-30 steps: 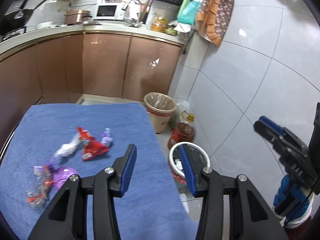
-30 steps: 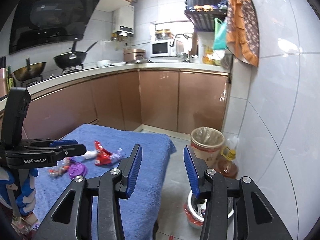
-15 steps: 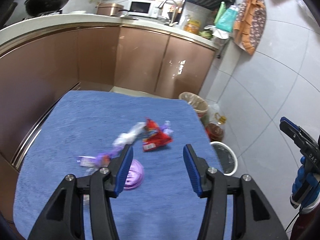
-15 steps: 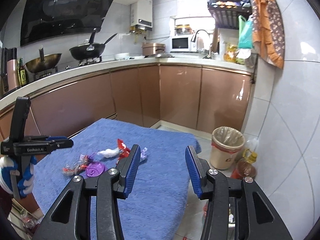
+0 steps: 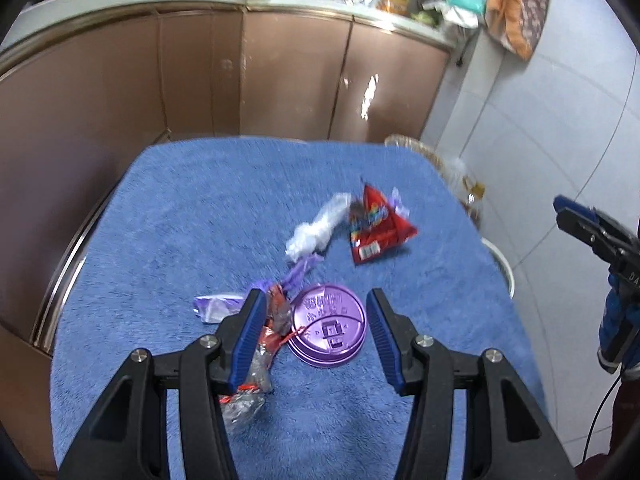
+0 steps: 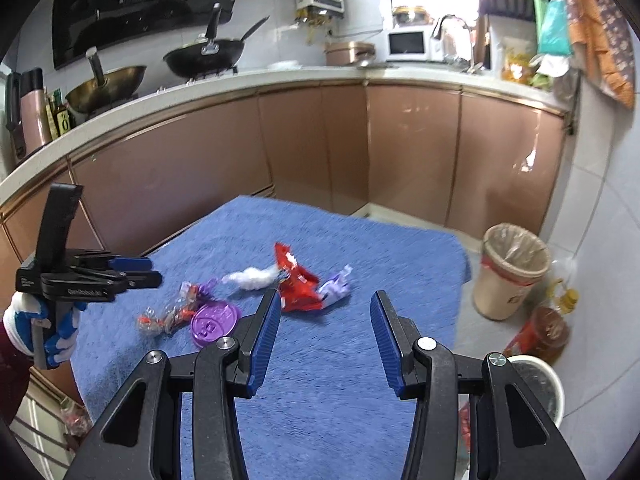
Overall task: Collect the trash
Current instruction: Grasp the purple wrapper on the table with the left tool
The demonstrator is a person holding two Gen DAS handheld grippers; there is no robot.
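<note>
Left wrist view: left gripper (image 5: 314,334) is spread wide, jaws parted, nothing between the pads gripped. It hangs above the blue cloth (image 5: 192,216). A purple lid (image 5: 327,325) lies flat on the cloth in the gap between the fingertips, closer to the left finger; contact cannot be judged. A clear wrapper (image 5: 256,364) with red print lies partly behind the left fingertip. A purple wrapper (image 5: 218,306) sits just outside that fingertip. Ahead of the gripper: white tissue (image 5: 316,230), then the red packet (image 5: 376,226) to its right, touching or nearly so. Frame is motion-blurred at the far edge.

Right wrist view: right gripper (image 6: 324,338) is also released, jaws wide apart and empty, above the near part of the cloth (image 6: 360,360). Red packet (image 6: 296,280) lies just ahead of its left fingertip; a small purple wrapper (image 6: 336,286) touches the packet's right side. Tissue (image 6: 252,278) is ahead and left. Lid (image 6: 214,320) is left of the left finger, with the clear wrapper (image 6: 168,314) beyond it. Left gripper (image 6: 136,272) appears far left, held in a gloved hand (image 6: 40,320). Lined bin (image 6: 510,270) stands on the floor, ahead and right, off the cloth's edge.
</note>
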